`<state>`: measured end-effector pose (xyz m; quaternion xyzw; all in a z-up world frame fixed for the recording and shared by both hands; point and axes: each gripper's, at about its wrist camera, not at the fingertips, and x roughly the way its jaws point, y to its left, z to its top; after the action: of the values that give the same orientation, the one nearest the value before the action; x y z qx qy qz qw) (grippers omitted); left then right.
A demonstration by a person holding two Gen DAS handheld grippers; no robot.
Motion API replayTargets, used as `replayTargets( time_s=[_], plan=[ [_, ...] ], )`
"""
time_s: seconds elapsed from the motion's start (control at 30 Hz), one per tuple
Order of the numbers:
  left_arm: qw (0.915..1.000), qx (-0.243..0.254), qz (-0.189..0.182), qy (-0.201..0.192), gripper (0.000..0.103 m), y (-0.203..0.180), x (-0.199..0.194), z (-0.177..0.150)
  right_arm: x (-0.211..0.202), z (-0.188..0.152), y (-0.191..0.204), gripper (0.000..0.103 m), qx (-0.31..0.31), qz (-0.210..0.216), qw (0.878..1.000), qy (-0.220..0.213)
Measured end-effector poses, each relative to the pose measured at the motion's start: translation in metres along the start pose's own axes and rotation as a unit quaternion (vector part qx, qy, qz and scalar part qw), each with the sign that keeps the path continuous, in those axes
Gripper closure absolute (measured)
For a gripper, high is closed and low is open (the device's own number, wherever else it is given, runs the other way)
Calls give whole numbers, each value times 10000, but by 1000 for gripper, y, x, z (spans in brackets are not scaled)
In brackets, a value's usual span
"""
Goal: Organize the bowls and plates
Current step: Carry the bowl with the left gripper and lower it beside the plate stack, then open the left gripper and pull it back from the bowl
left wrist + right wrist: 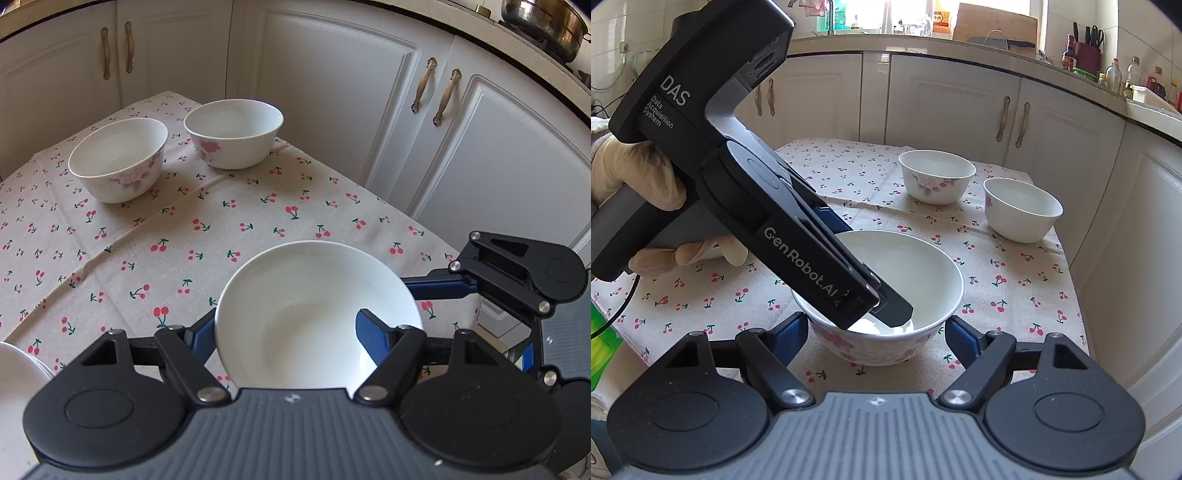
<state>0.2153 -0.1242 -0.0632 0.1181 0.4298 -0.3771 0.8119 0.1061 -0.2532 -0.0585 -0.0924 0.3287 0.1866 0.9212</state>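
We see a table [1015, 295] draped in a beige woven cloth [221, 229], creased in straight folds and printed all over with small red cherries. Behind it stand smooth white panelled cabinet doors [332, 92] with curved brass handles.

On the cloth we count three bowls, all round, glossy white china with pink flowers on the outer wall. Two sit well apart from the tongs: one bowl [937, 176] near the table's far edge, and a second bowl [1022, 208] toward its far right corner, close beside the first but not touching it. The third, the near bowl [901, 273], rests toward the table's near edge.

We count two pairs of tongs, matte black plastic with blue finger pads. The left tongs [291, 332] straddle the near bowl's wall, one finger outside the rim and the other reaching down inside the bowl; in the right wrist view that inner tip lies close to the bowl's floor. We cannot tell whether they actually pinch the wall. A gloved hand [639, 177] grips their grey handle.

The right tongs [875, 334] stand apart, fingers spread either side of the near bowl's front wall, just beside it without touching.

At the table's near left corner, a sliver of stacked white plates [18, 365] shows.
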Motion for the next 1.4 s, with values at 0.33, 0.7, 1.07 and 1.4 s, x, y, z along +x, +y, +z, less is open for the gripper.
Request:
replayTargets(
  time_s=[0.33,0.7,1.07,1.4],
  plan=[
    [9999,101,-7,-69,23,-3,0,-2,4,-1,-1,18,52,4,10000,47],
    [9993,210,64,-308,7,-7,-13,-4,-3,-2,1,0,27,138,9999,-49],
    [9956,373,388,-772,2,-11,-39,7,-28,2,-5,0,26,28,9993,-376],
    [9931,666,513,-821,1,-22,-46,12,-41,6,-24,0,159,-250,9978,-585]
  ],
)
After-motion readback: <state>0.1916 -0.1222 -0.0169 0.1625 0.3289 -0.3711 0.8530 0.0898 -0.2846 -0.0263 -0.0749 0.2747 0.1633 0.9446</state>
